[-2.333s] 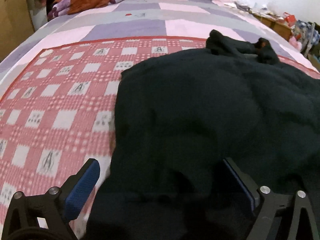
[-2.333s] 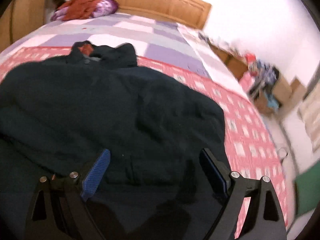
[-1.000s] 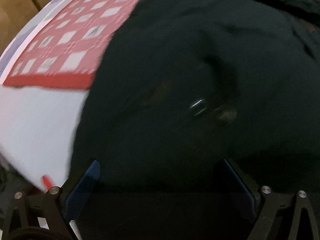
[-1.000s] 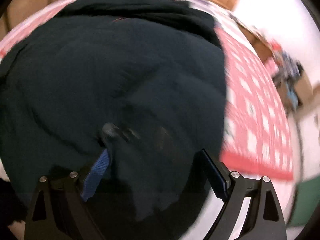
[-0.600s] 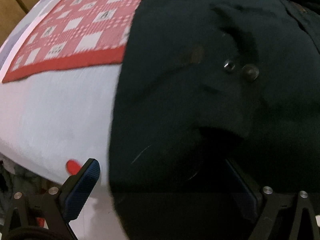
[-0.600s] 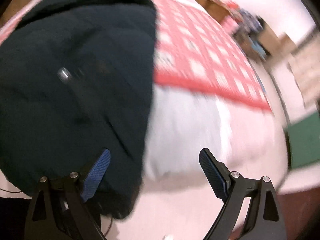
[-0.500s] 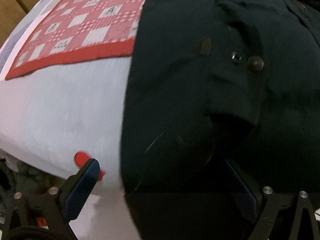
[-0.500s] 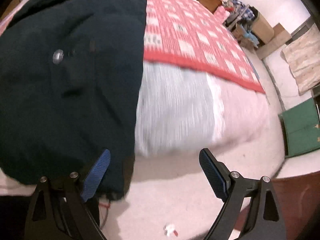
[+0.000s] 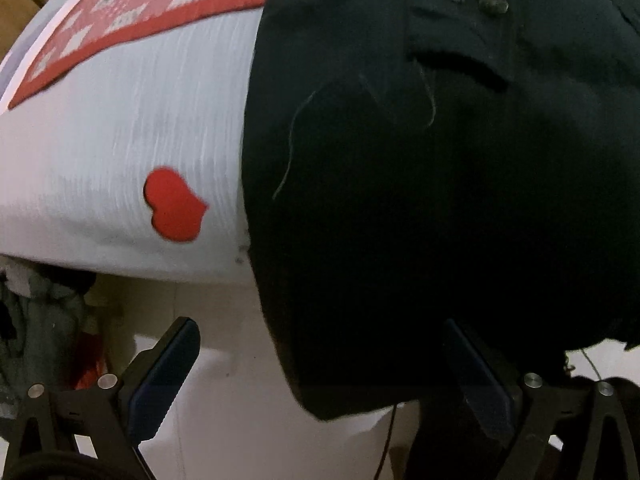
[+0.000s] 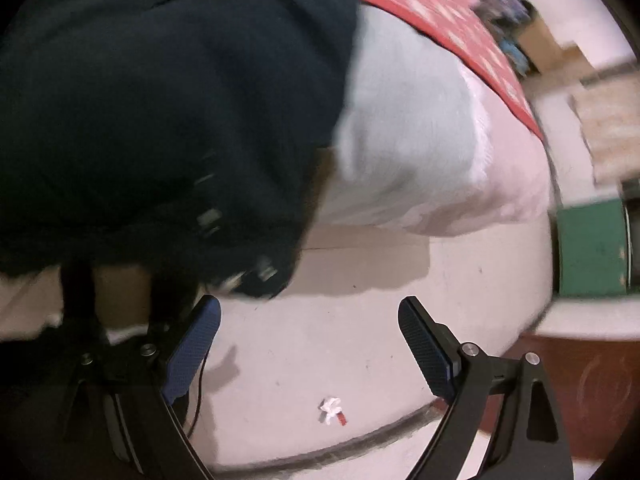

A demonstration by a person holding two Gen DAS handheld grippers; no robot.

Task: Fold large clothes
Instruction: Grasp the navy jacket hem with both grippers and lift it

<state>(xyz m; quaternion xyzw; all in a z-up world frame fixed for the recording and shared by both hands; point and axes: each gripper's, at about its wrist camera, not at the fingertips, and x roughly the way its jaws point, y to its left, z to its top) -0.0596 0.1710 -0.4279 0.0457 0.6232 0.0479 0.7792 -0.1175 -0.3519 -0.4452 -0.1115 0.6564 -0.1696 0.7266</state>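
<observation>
A large dark garment lies on the bed and hangs over its foot end; it also fills the upper left of the right wrist view. Its bottom hem hangs near the floor. My left gripper is open, low at the bed's foot, with the garment's left bottom corner hanging between its blue-padded fingers. My right gripper is open and empty, just below the garment's right bottom corner, over the floor.
The bed has a white sheet with a red heart and a red checked blanket on top. Pale floor lies below, with a small white scrap. A green object stands at right.
Both grippers have dropped from above the bed to its foot end, so the views now show the hanging hem and the floor. Both stay open.
</observation>
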